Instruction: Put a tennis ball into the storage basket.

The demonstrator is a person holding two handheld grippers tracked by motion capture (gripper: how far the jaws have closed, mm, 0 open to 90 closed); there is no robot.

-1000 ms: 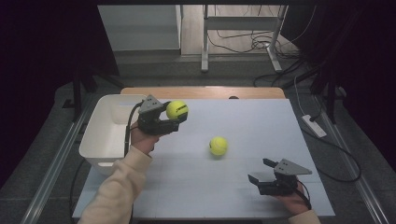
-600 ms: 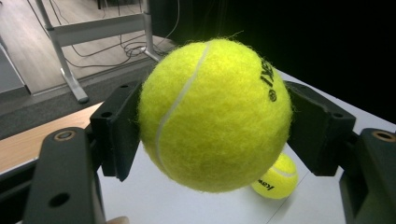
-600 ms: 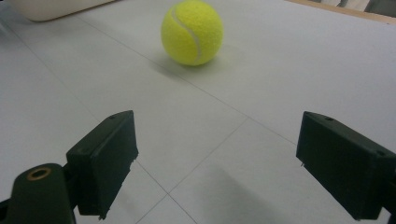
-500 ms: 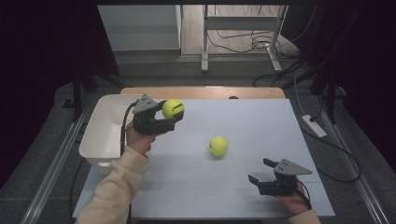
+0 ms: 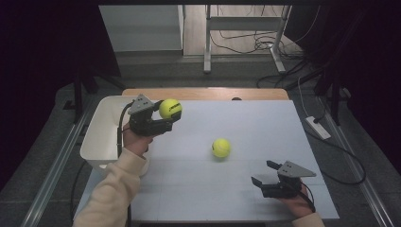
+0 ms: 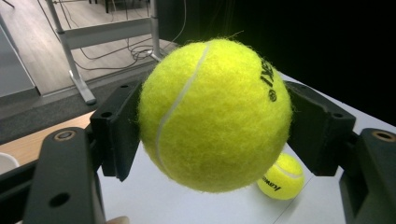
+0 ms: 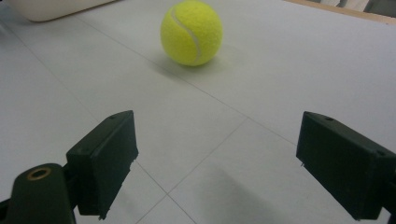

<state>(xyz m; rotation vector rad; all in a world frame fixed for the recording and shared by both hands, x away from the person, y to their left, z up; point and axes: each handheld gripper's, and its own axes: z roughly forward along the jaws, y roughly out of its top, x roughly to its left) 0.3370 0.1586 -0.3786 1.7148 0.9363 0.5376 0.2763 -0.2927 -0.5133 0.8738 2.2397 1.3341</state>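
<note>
While the left gripper [image 5: 166, 118] clamps one tennis ball [image 5: 170, 109] aloft beside the white bin [image 5: 97, 142], apparently bound for it, a second ball [image 5: 221, 147] waits mid-desk [image 5: 265, 127]; the right gripper [image 5: 265, 174] rests open, empty.

balls [image 5: 170, 109] yellow (white seams) | bin [image 5: 101, 137] white | jaws black

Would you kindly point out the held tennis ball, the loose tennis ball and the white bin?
held tennis ball [image 6: 215, 116], left gripper view, its middle.
loose tennis ball [image 5: 221, 147], high view, its top.
white bin [image 5: 97, 137], high view, inner wall.
</note>
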